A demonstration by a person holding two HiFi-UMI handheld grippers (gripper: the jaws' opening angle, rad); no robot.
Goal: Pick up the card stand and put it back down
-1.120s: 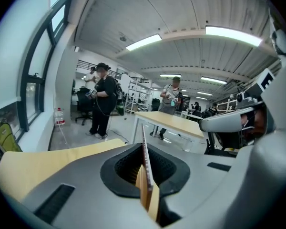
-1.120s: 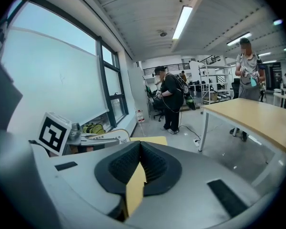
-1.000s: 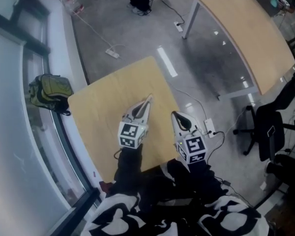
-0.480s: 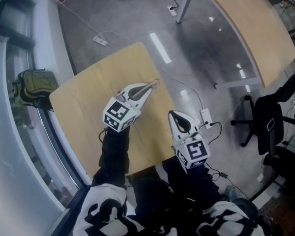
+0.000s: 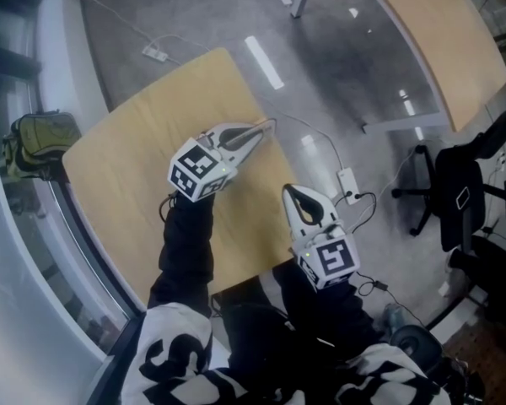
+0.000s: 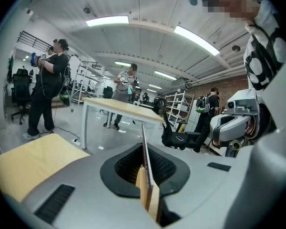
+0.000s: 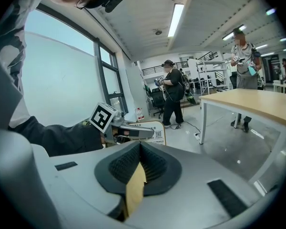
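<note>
My left gripper (image 5: pixel 261 129) hangs over the right edge of the small wooden table (image 5: pixel 126 150), shut on the card stand. Along its jaws the card stand (image 6: pixel 143 133) shows as a thin edge sticking out past the pads. From the right gripper view the card stand (image 7: pixel 155 131) is a small printed card with a QR code, held upright at the tip of the left gripper. My right gripper (image 5: pixel 289 192) is nearer to me, off the table's right edge and above the floor. Its jaws (image 7: pixel 139 145) meet at the tip with nothing between them.
A green backpack (image 5: pixel 29 142) lies by the window wall on the left. A cable and power strip (image 5: pixel 347 182) run over the floor right of the table. An office chair (image 5: pixel 455 192) and a large curved table (image 5: pixel 438 40) stand further right. Several people stand in the background.
My left gripper has swung with the card toward the table's right edge, turning to point more rightward. The right gripper has sunk a little. Both stay shut.
</note>
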